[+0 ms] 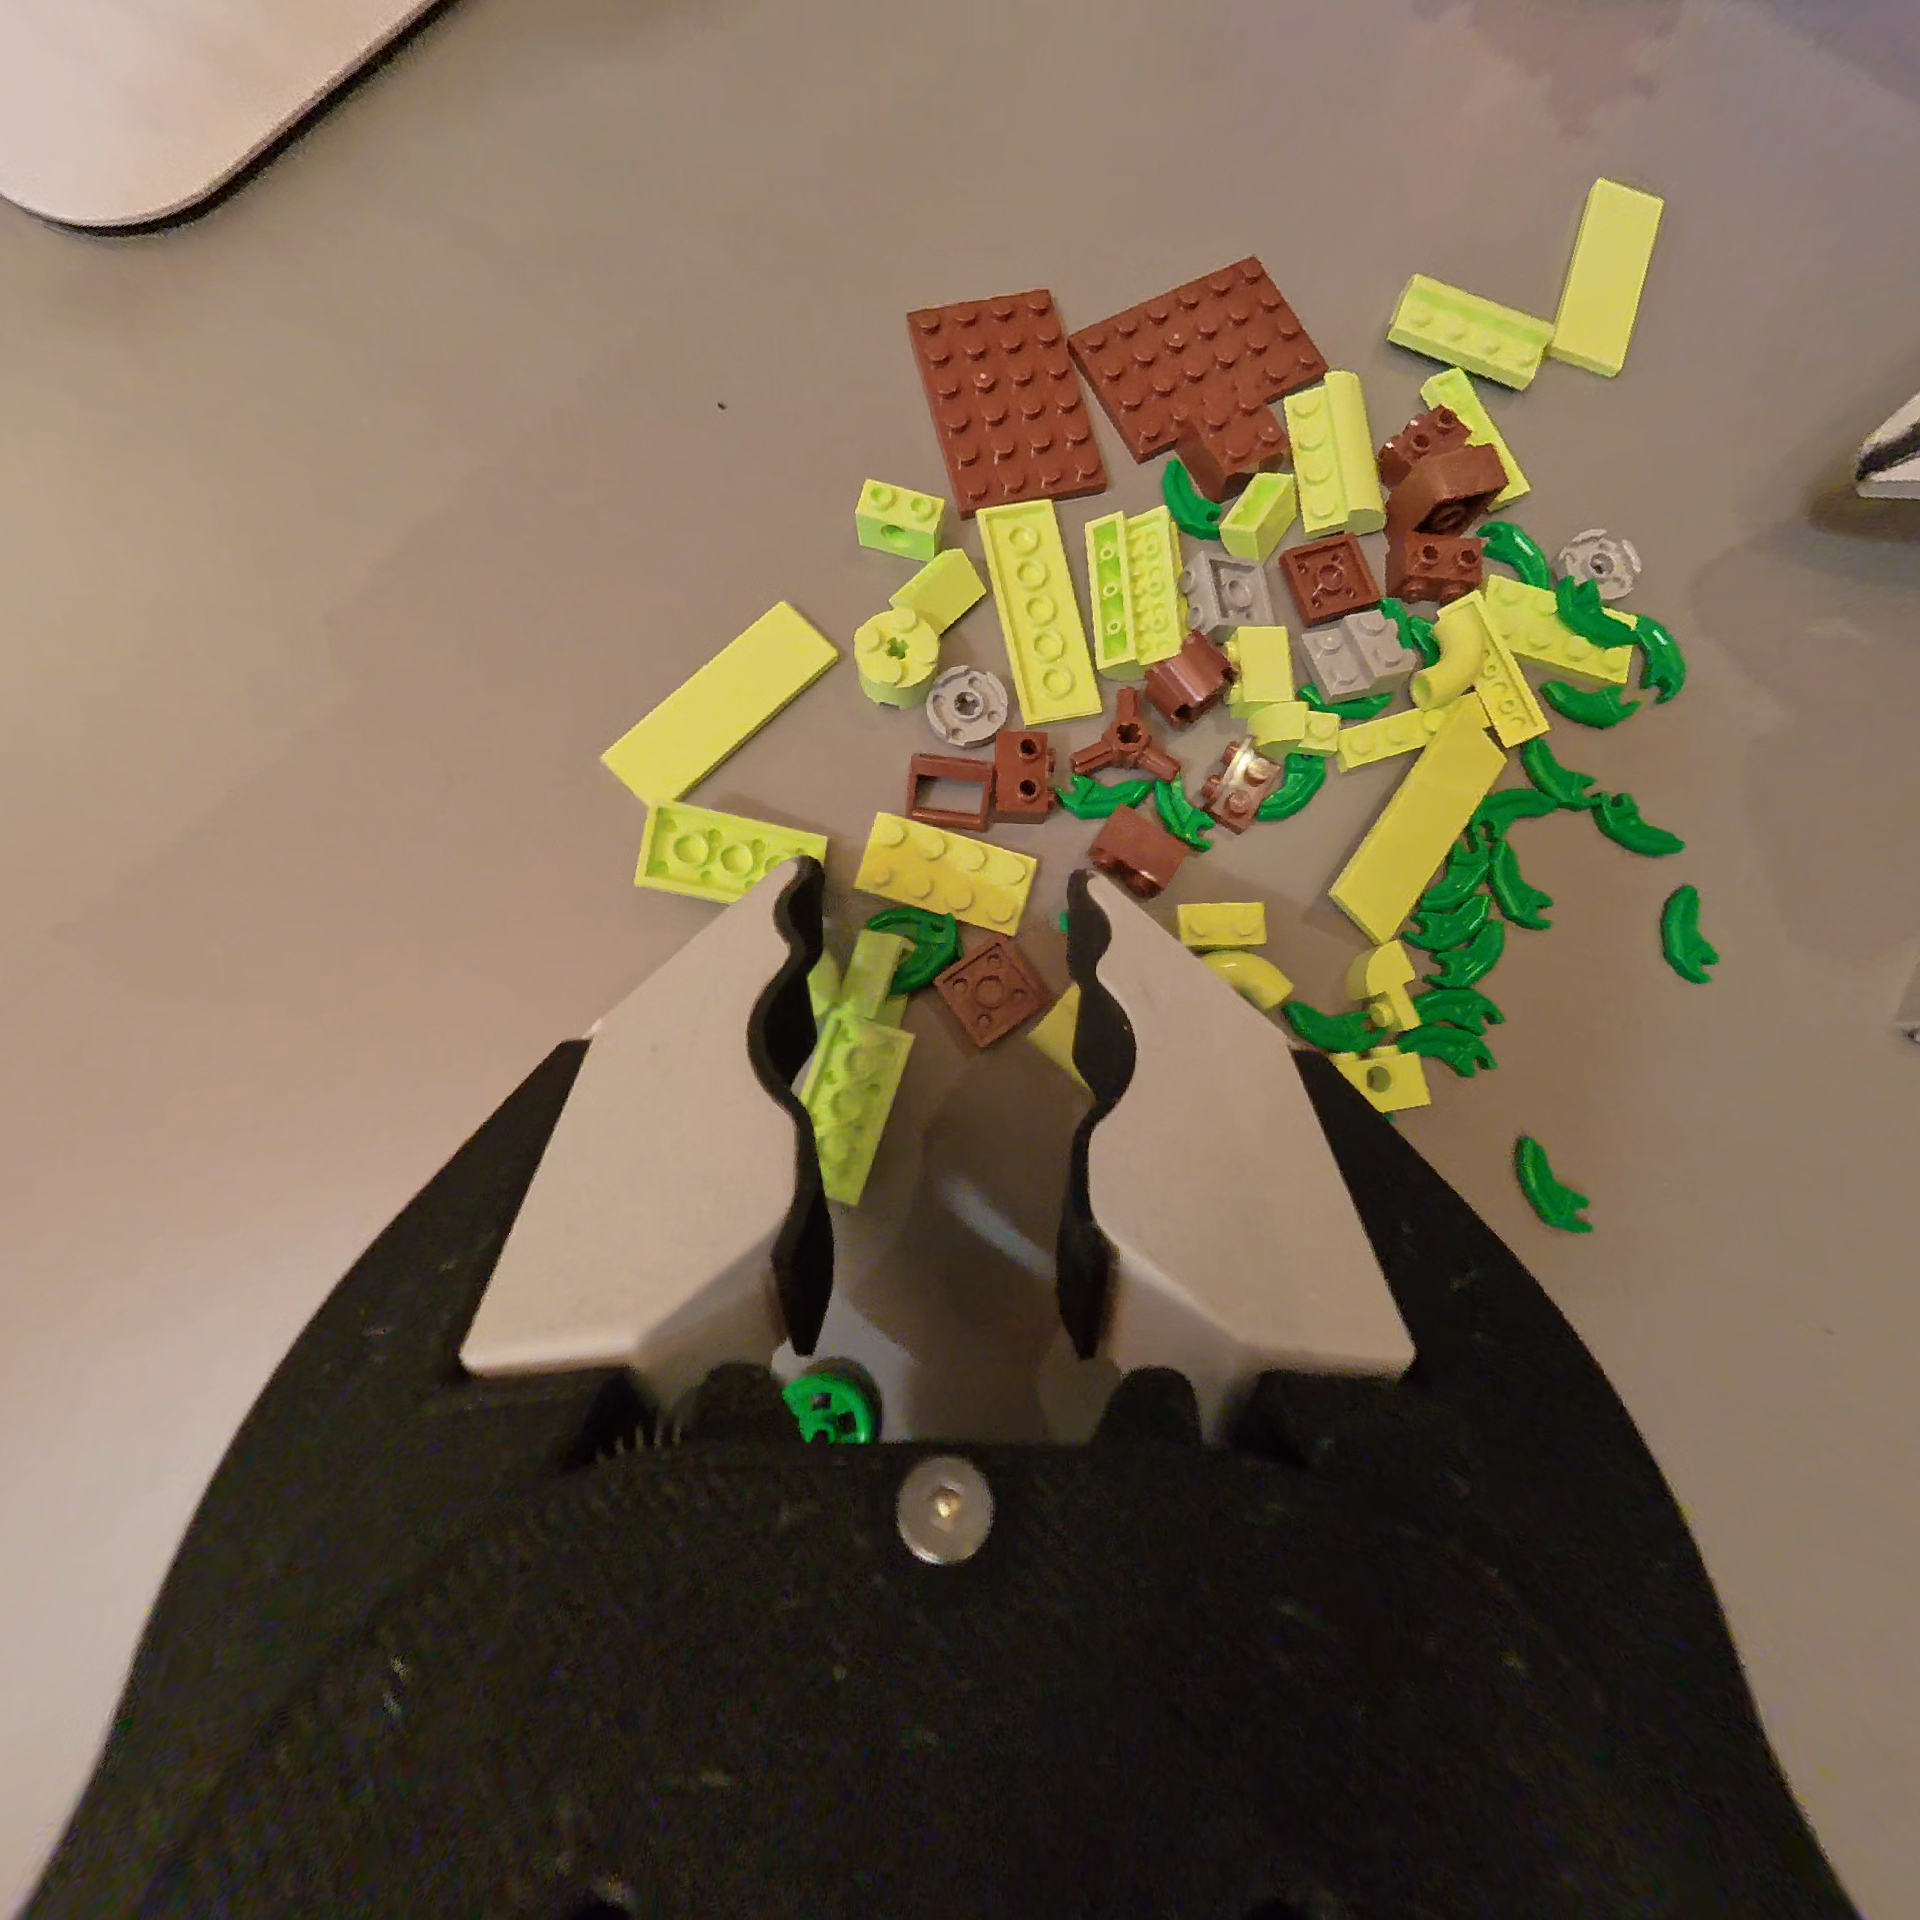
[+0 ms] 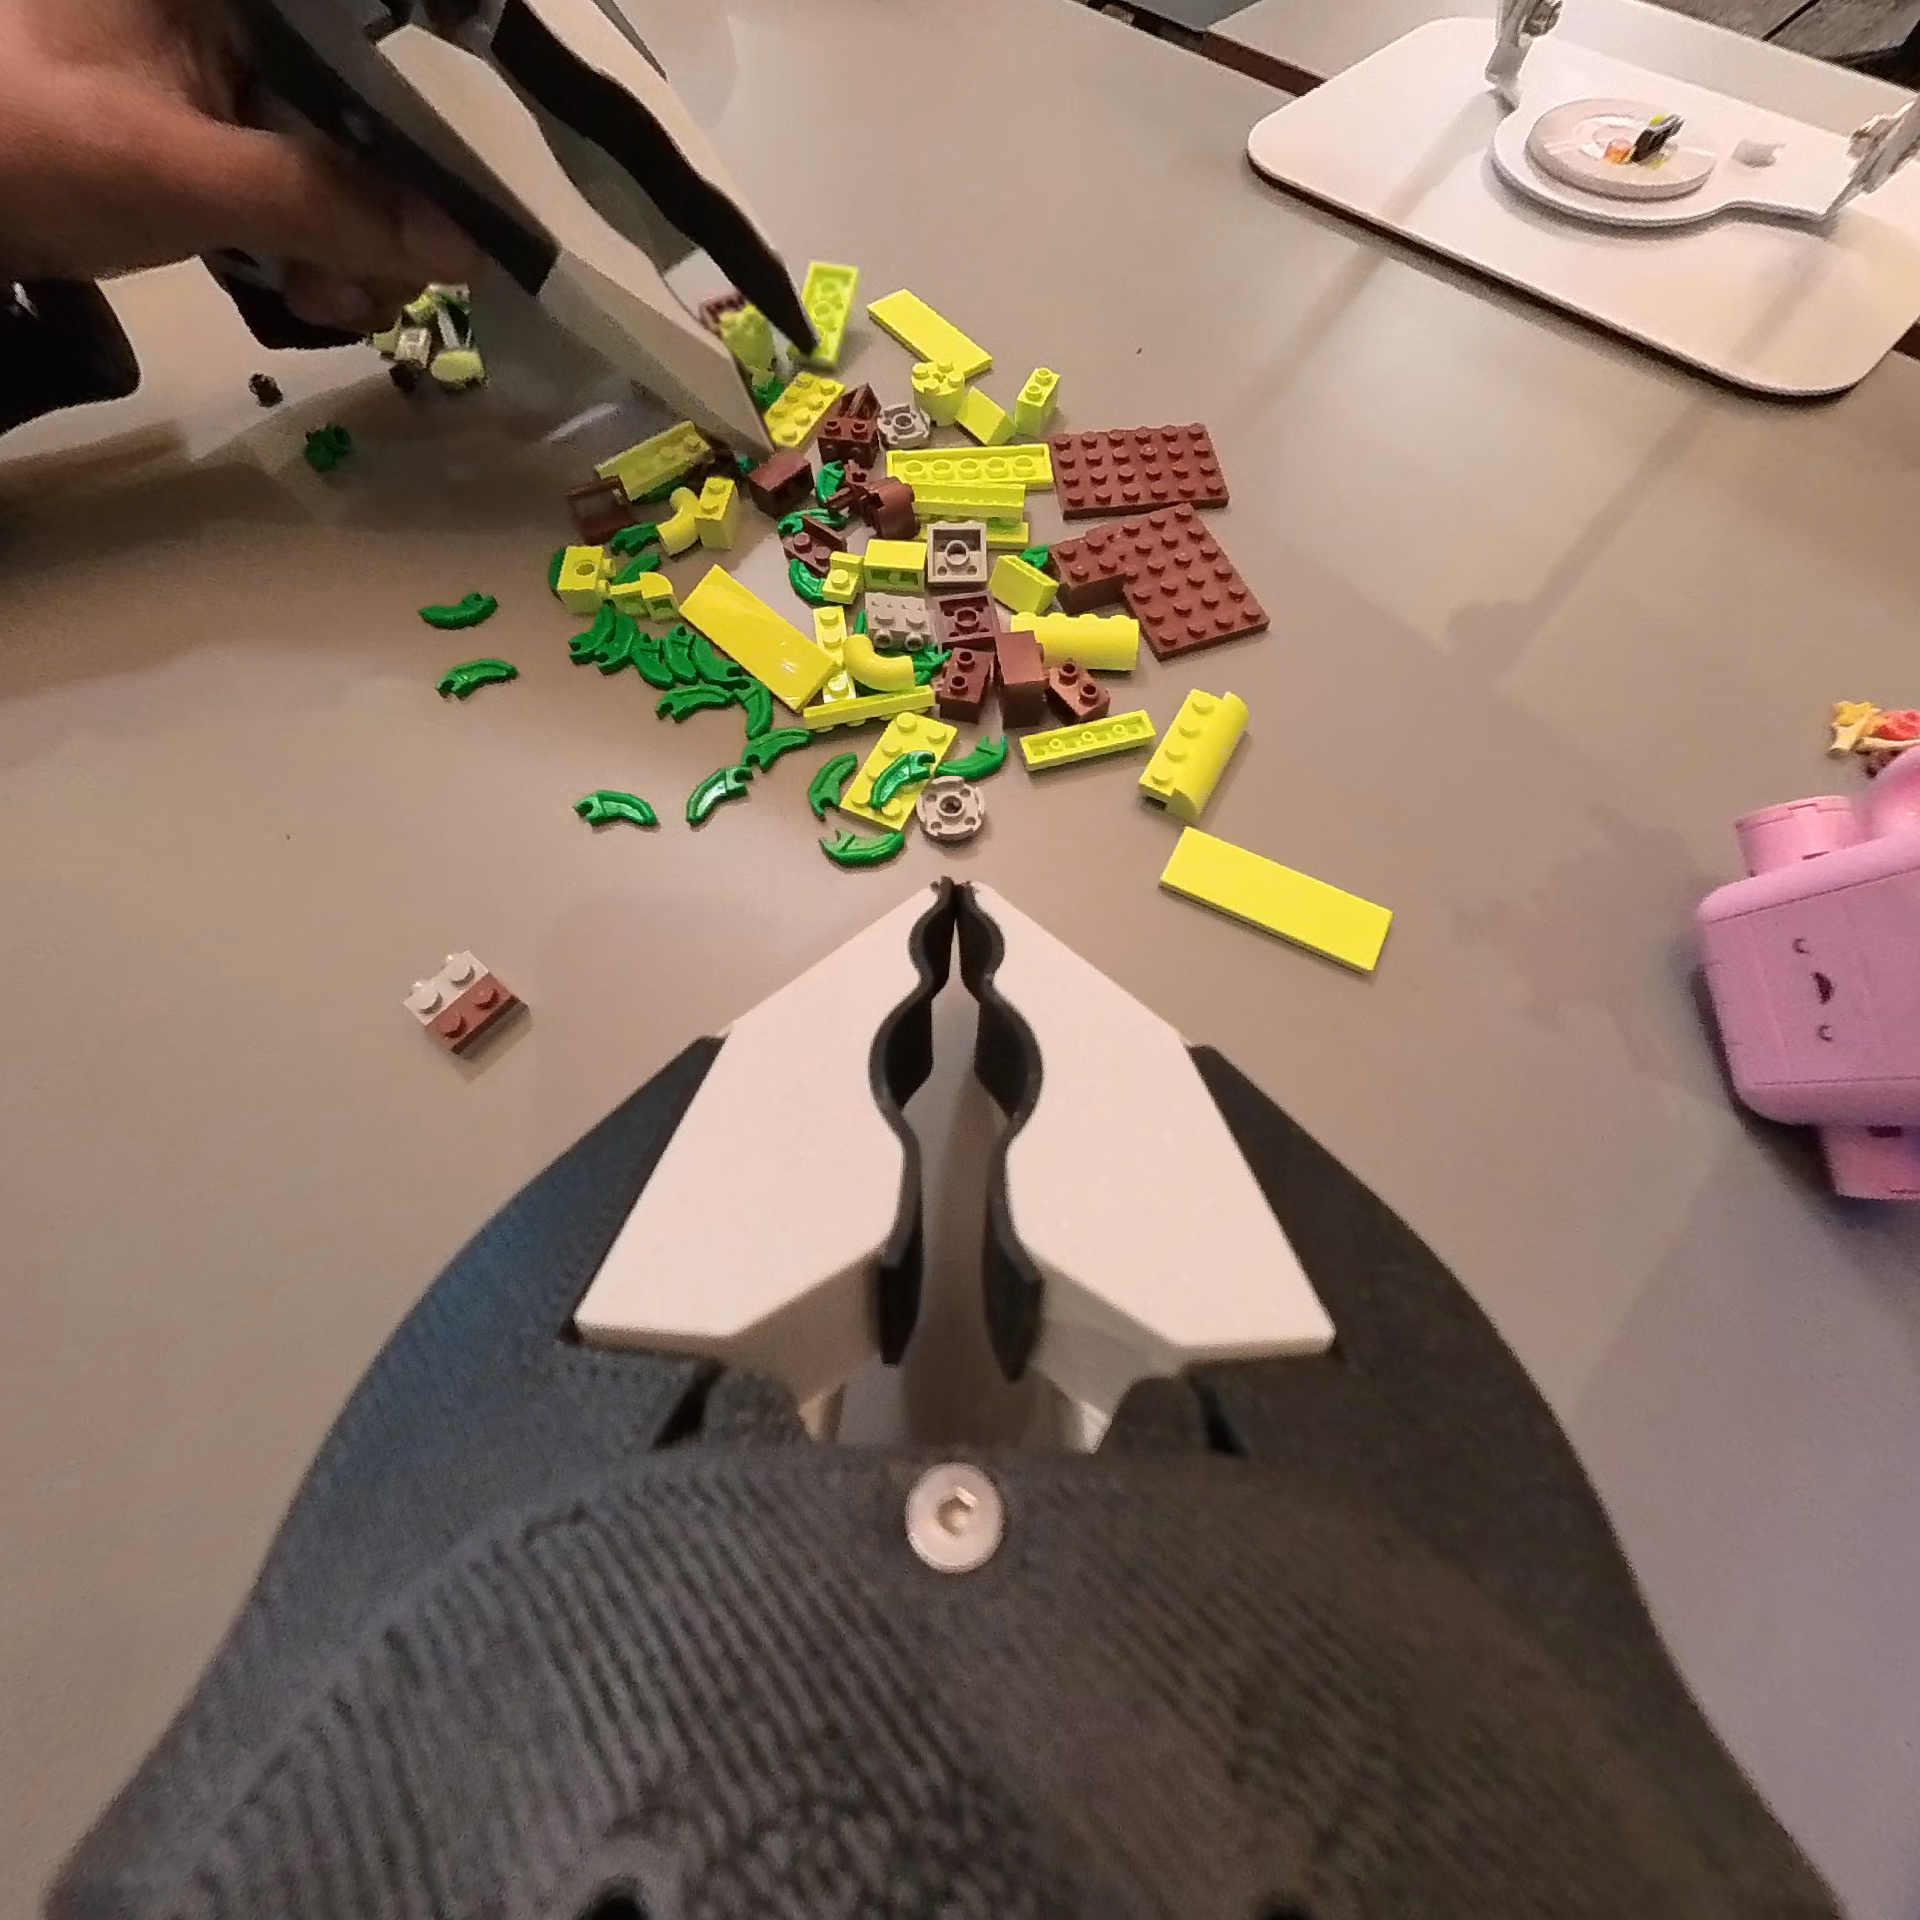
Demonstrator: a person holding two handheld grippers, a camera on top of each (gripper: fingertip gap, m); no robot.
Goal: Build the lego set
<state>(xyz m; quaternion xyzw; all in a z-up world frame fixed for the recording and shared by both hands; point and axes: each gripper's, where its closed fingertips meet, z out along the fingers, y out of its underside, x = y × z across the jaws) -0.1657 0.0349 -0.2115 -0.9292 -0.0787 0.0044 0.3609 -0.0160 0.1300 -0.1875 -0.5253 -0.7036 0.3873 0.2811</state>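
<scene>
A pile of loose lego pieces lies on the grey table: lime plates and tiles (image 1: 1039, 613), two brown studded plates (image 1: 992, 405), brown and grey small bricks, and several green leaf pieces (image 1: 1455, 935). My left gripper (image 1: 943, 883) is open and low over the near edge of the pile, its jaws either side of a lime 2x4 plate (image 1: 945, 868) and a brown 2x2 piece (image 1: 992, 992). It also shows in the right wrist view (image 2: 787, 395). My right gripper (image 2: 956, 894) is shut and empty, just short of the pile (image 2: 883, 582).
A small grey-and-brown brick assembly (image 2: 464, 1003) sits alone left of my right gripper. A pink lego build (image 2: 1818, 987) stands at the right. A white stand base (image 2: 1558, 177) is at the back right. A blurred lime assembly (image 2: 431, 348) lies behind the hand. The left gripper's tips are roughly 20 cm from the right gripper's. Measured from the fingertips, the white stand base (image 2: 1558, 177) is 25 cm or so from the left gripper and 35 cm from the right.
</scene>
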